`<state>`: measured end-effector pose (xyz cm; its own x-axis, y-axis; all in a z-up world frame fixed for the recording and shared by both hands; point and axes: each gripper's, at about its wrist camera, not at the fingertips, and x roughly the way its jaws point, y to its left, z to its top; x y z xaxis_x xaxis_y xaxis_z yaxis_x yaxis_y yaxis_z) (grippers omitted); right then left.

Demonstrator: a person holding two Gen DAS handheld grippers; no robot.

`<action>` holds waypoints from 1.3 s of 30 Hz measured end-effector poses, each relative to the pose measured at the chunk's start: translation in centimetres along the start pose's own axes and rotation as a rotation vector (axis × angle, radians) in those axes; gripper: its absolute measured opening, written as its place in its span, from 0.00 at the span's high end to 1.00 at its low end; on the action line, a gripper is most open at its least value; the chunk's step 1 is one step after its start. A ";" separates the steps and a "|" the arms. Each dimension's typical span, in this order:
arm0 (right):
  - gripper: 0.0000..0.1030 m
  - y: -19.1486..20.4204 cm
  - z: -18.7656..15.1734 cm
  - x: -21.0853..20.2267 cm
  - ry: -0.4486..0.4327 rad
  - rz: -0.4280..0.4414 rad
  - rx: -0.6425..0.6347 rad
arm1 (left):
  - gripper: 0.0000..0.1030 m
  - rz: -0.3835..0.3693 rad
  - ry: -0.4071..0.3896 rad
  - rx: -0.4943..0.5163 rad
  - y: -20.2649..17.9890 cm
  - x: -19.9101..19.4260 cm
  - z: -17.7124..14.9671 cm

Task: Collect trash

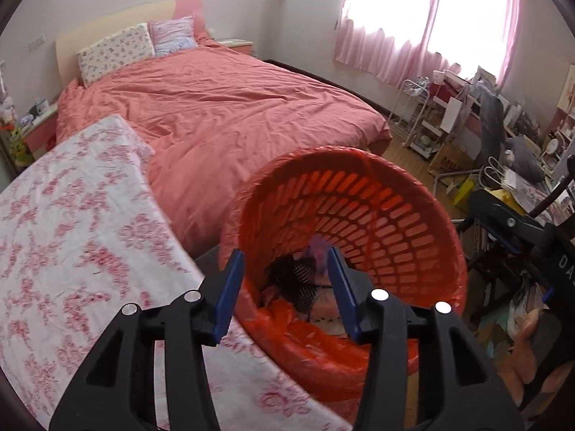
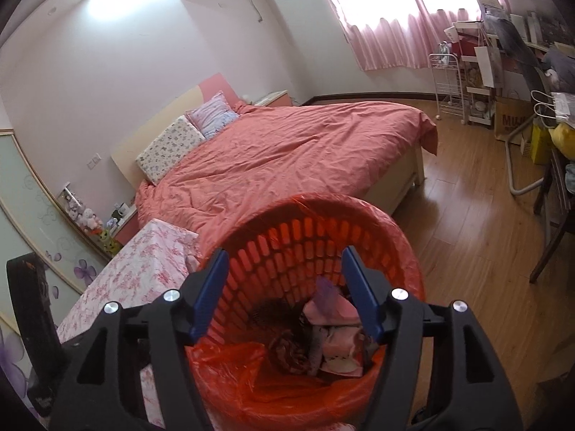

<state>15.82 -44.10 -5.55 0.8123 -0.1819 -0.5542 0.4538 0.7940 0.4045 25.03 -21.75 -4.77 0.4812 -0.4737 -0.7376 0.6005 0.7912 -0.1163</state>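
Observation:
An orange-red slotted bin (image 1: pixel 377 215) with a red plastic liner stands beside the floral-covered table. Both grippers hover over its mouth. My left gripper (image 1: pixel 284 251) is open, with nothing between its blue pads. Below it in the bin lie black mesh (image 1: pixel 298 276) and a purple scrap (image 1: pixel 318 246). In the right wrist view my right gripper (image 2: pixel 285 251) is open and empty above the same bin (image 2: pixel 312 237). Inside are pink paper (image 2: pixel 336 310), a purple scrap (image 2: pixel 325 287), dark mesh (image 2: pixel 266 312) and crumpled wrappers.
A table with a pink floral cloth (image 1: pixel 72 233) sits left of the bin. Behind is a bed with a coral duvet (image 2: pixel 287 151). Wooden floor (image 2: pixel 467 233) runs to the right. Cluttered shelves and bags (image 2: pixel 503 89) and a dark chair (image 2: pixel 553 215) line the right side.

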 end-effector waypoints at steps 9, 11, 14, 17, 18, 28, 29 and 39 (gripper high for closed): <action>0.10 3.8 -2.0 -5.7 -0.106 -0.105 -0.186 | 0.20 0.133 -0.104 -0.020 2.7 -7.1 -2.8; 0.06 5.2 -2.8 -7.7 -0.137 -0.143 -0.232 | 0.15 0.159 -0.127 -0.047 3.5 -8.8 -3.6; 0.04 7.1 -4.2 -10.4 -0.182 -0.180 -0.289 | 0.12 0.200 -0.147 -0.085 4.7 -11.3 -5.2; 0.04 8.2 -5.6 -12.9 -0.215 -0.229 -0.310 | 0.06 0.300 -0.186 -0.112 5.5 -14.0 -7.2; 0.04 8.4 -6.0 -13.6 -0.224 -0.243 -0.309 | 0.05 0.337 -0.204 -0.118 5.8 -15.1 -8.1; 0.04 9.7 -12.4 -21.2 -0.300 -0.237 -0.292 | 0.04 0.506 -0.339 -0.249 7.2 -22.8 -15.7; 0.04 10.0 -13.1 -21.7 -0.299 -0.232 -0.293 | 0.04 0.513 -0.346 -0.259 7.2 -23.2 -16.2; 0.04 12.8 -16.6 -23.9 -0.262 -0.199 -0.350 | 0.04 0.551 -0.414 -0.291 6.2 -26.1 -19.9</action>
<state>-3.89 -19.97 0.74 0.8076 -0.4542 -0.3762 0.4955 0.8685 0.0152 3.50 3.23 0.55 0.8991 -0.0403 -0.4359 0.0370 0.9992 -0.0161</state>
